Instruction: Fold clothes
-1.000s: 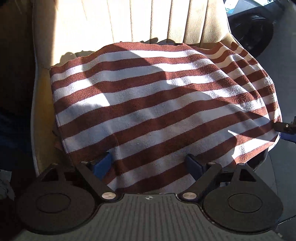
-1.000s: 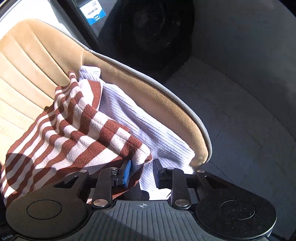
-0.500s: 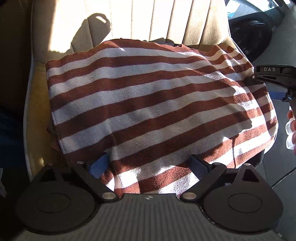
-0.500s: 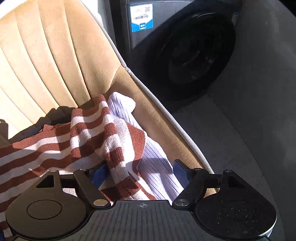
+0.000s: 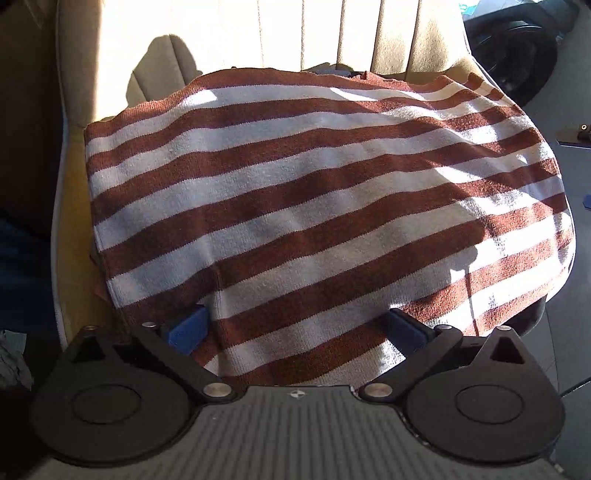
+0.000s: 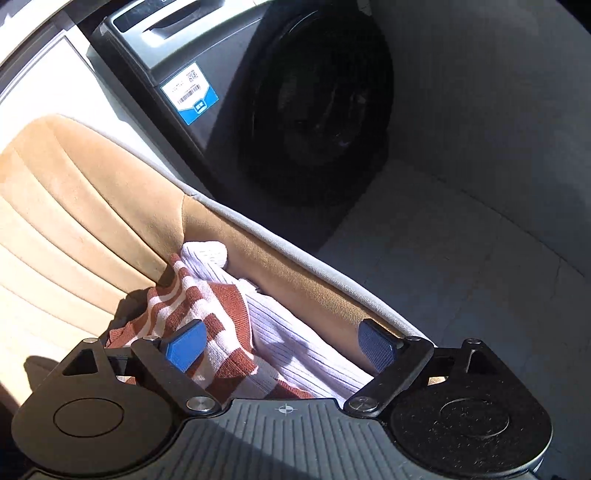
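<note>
A brown-and-white striped knit garment lies spread flat over the seat of a tan armchair. My left gripper is open, its blue pads on either side of the garment's near hem. In the right wrist view a bunched corner of the striped garment lies over a pale lilac ribbed garment against the chair's side. My right gripper is open, hovering just above both, holding nothing.
The armchair's ribbed backrest rises behind the garment. A dark front-loading washing machine stands beyond the chair's right side. Grey tiled floor lies to the right. A bit of the right gripper shows at the right edge.
My right gripper has let go of the striped corner and opened wide, then lifted and drawn back. My left gripper stays open at the near hem, moved slightly closer.
</note>
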Demonstrator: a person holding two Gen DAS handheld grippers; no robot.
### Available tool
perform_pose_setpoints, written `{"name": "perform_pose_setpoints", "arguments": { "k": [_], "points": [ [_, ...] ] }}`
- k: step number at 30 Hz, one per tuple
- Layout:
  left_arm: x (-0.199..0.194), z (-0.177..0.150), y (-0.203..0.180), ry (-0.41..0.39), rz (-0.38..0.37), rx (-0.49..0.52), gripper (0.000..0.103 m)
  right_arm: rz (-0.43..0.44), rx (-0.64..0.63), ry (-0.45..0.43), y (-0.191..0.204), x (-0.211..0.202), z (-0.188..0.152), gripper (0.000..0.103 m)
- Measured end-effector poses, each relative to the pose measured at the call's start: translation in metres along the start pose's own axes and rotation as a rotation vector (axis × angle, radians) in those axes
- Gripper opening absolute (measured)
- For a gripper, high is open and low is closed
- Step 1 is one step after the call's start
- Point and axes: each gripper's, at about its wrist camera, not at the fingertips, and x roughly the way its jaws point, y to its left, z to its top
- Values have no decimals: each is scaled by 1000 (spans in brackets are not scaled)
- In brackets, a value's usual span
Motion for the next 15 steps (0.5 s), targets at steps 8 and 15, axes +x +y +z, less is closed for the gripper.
{"name": "perform_pose_setpoints", "arguments": {
  "k": [8, 15],
  "points": [
    [0, -2, -2, -16, 46, -7, 103, 37, -187, -33, -2, -46, -33, 102],
    [2, -2, -10, -14, 102, -6, 103, -21, -322, -9, 7, -66, -61, 102]
  ]
}}
